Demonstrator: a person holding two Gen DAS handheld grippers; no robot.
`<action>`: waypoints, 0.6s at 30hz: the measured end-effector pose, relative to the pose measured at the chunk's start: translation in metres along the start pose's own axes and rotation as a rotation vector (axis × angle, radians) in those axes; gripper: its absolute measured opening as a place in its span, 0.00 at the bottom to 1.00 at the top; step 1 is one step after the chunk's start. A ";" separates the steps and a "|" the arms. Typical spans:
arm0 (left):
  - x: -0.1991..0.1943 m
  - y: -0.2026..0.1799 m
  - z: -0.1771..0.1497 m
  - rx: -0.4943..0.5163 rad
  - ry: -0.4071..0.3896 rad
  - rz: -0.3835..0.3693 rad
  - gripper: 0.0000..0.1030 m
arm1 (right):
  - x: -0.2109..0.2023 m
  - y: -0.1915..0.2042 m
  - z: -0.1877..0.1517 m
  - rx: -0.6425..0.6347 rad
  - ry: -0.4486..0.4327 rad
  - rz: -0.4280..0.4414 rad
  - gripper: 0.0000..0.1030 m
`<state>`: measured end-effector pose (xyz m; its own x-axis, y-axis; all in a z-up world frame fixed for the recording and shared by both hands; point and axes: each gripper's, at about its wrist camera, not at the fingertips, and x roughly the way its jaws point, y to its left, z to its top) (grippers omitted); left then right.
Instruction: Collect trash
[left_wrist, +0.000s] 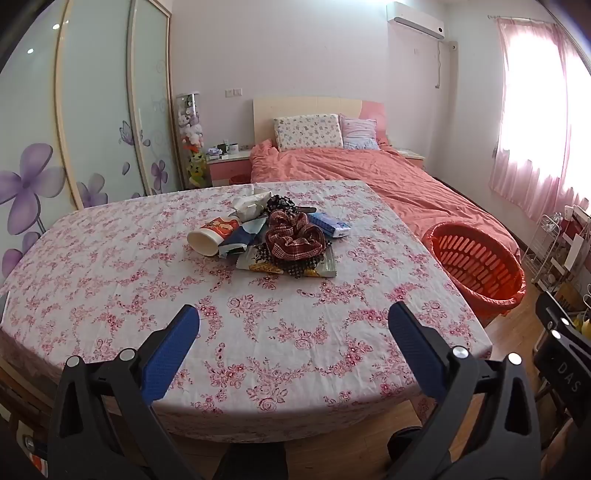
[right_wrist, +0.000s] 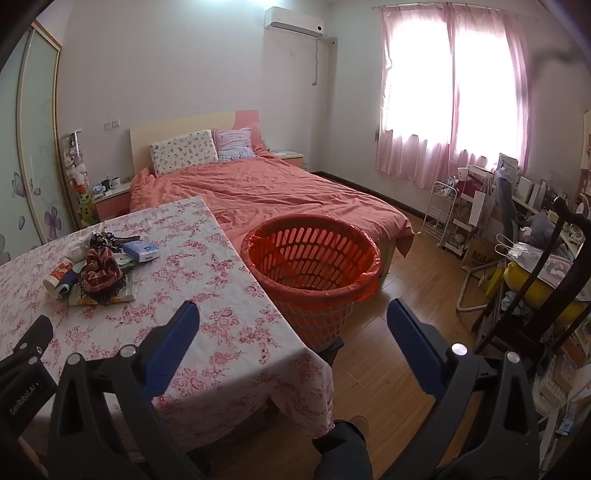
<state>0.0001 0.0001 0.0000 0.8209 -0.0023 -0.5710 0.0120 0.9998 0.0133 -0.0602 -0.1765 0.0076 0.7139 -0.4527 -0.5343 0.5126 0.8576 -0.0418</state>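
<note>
A heap of trash lies mid-table on the floral tablecloth: a tipped paper cup, crumpled white tissue, a blue tissue pack, flat wrappers and a red plaid scrunchie. The same heap shows at the left of the right wrist view. An orange slotted basket, lined with an orange bag, stands off the table's right edge; it also shows as the basket. My left gripper hovers open over the near table. My right gripper is open above the table's corner.
A bed with a salmon cover lies behind the table and basket. A dark chair, a white rack and clutter fill the right side. Wood floor lies between basket and chair. A person's leg is below.
</note>
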 end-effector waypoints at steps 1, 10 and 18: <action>0.000 0.000 0.000 0.001 -0.001 0.000 0.98 | 0.000 0.000 0.000 0.000 0.000 0.000 0.96; 0.000 0.000 0.000 0.001 -0.001 0.001 0.98 | 0.001 0.000 0.000 0.001 0.001 0.001 0.96; 0.000 0.000 0.000 0.002 0.000 0.002 0.98 | 0.002 0.002 -0.001 0.001 0.002 0.001 0.96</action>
<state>0.0002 -0.0002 -0.0001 0.8209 -0.0004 -0.5711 0.0116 0.9998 0.0161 -0.0579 -0.1757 0.0057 0.7131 -0.4516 -0.5362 0.5124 0.8578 -0.0410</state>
